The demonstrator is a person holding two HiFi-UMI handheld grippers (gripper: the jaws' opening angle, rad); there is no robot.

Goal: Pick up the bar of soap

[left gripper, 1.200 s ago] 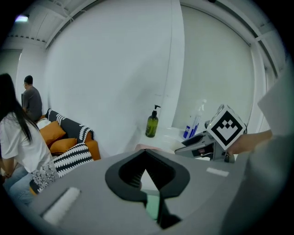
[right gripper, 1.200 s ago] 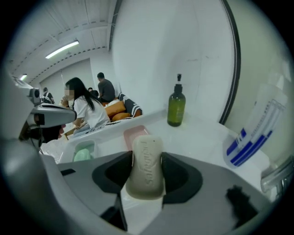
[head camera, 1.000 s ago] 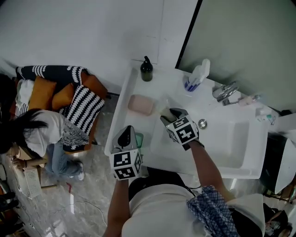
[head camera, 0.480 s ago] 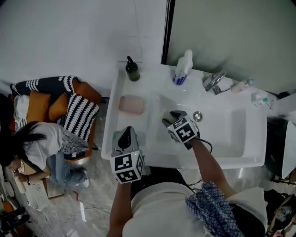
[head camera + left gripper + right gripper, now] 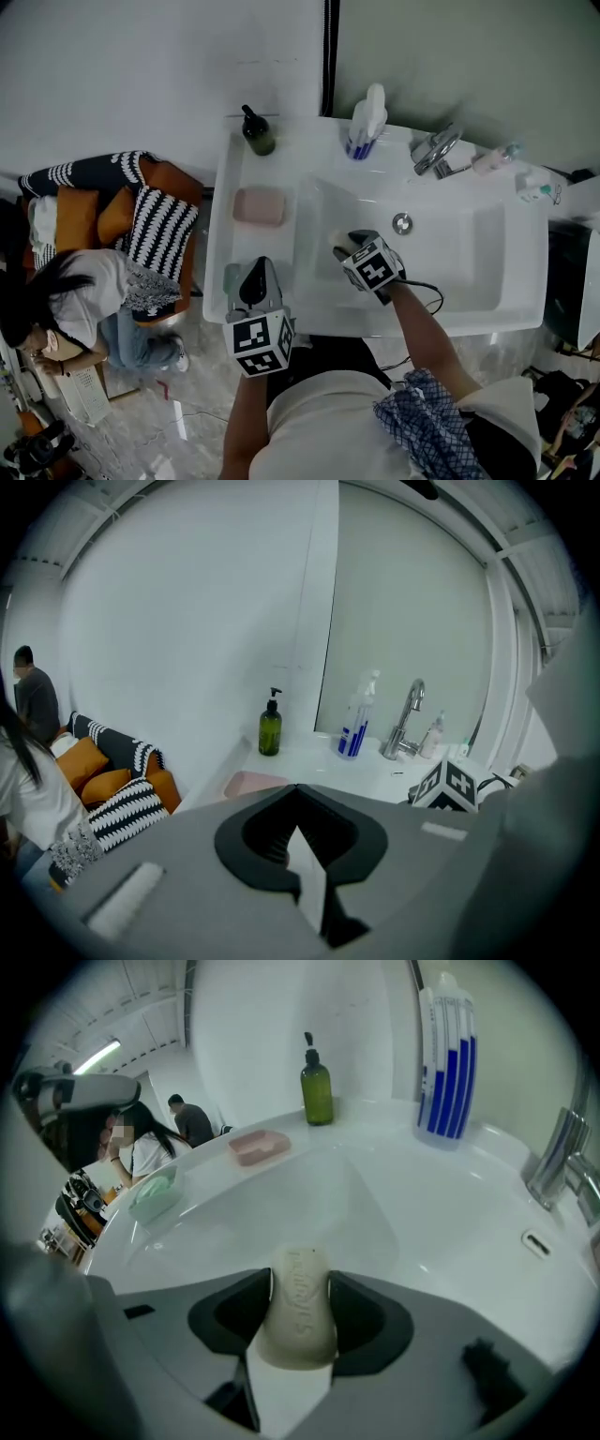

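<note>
My right gripper (image 5: pixel 342 246) is clamped on the cream bar of soap (image 5: pixel 298 1316), low in the sink basin (image 5: pixel 450 253) at its nine o'clock side, and my left gripper (image 5: pixel 255 277) hangs closed, empty.

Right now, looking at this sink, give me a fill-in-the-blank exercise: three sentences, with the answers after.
The right gripper is clamped on a cream oval bar of ____.
The pump bottle at the back corner of the white ceramic sink is dark ____.
Beside the chrome tap stands a white spray bottle with ____ stripes.
Missing words: soap; green; blue.
</note>
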